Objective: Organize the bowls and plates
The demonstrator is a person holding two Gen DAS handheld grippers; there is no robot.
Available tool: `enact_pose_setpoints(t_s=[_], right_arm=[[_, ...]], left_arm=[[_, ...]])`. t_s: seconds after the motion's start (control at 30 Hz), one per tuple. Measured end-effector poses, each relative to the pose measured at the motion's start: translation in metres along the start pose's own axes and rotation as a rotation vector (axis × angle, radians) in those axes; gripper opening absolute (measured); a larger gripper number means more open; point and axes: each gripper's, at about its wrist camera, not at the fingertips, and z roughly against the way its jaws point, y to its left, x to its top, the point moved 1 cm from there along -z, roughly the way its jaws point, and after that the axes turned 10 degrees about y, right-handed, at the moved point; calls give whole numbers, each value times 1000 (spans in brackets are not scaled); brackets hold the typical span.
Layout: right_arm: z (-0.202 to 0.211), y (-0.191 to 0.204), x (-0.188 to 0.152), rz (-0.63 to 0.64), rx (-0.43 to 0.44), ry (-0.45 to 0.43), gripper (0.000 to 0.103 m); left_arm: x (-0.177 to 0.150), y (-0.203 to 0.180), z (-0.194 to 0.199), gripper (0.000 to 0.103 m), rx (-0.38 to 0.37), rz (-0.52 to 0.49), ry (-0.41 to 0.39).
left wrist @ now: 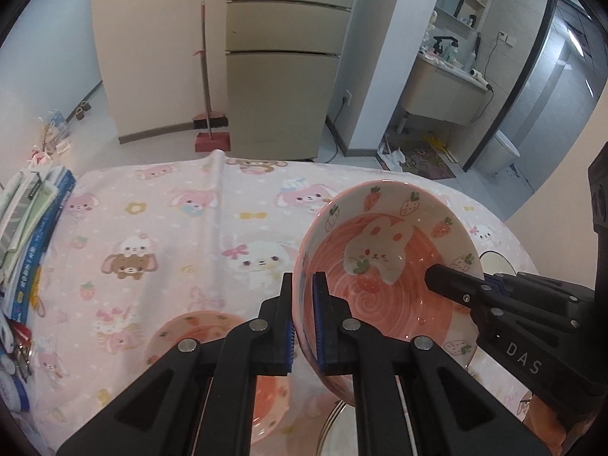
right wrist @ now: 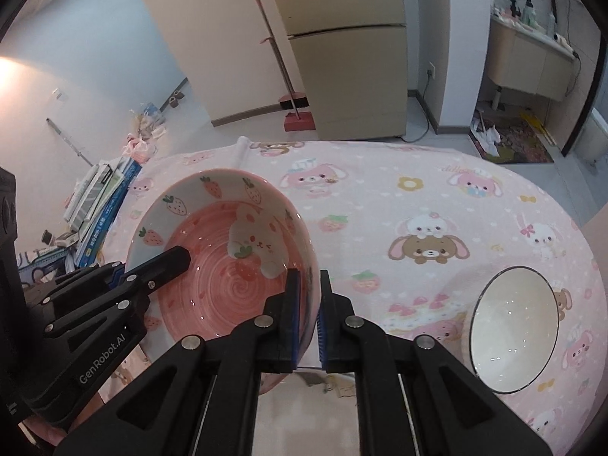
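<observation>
Both grippers pinch the pink bowl (left wrist: 383, 266): left gripper (left wrist: 303, 323) on its left rim, right gripper (right wrist: 307, 319) opposite. Mid-carry; next, lower it onto the pink plate (left wrist: 212, 326) beneath the left fingers.

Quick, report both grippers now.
Left gripper: shut on the pink ceramic strawberry-and-bunny bowl.
Right gripper: shut on the same bowl's opposite rim.

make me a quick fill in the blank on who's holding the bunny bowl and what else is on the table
Both claws grip the rim of the same ____ bowl.
The left claw and right claw are each shut on its ____.
The white bowl has a ____ rim line.
The tablecloth is mainly ____.

Missing words: pink; rim; black; pink
</observation>
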Motion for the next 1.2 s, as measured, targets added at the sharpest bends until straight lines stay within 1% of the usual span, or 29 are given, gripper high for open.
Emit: enact_pose_setpoints(t_s=[0.2,0.43,0.57,0.63,0.93,1.1,1.2], right_arm=[[12,47,-8,75,-2,-16,8],[3,83,-15,116,12,14,9],[-7,95,-18,125,8,36,9],[-15,98,-20,128,1,54,9],[-43,100,-23,133,-14,110,9],[-56,103,-23,133,-14,134,9],[-64,110,-24,132,-32,140,10]], left_arm=[[-15,33,37,9,37,39,-51],[-29,64,48,9,66,74,-51],[-38,75,41,9,73,82,-41],[-42,81,34,9,75,90,-21],[-51,92,6,9,95,84,38],[-54,97,-5,10,124,77,60],[-57,102,-10,10,147,80,70]])
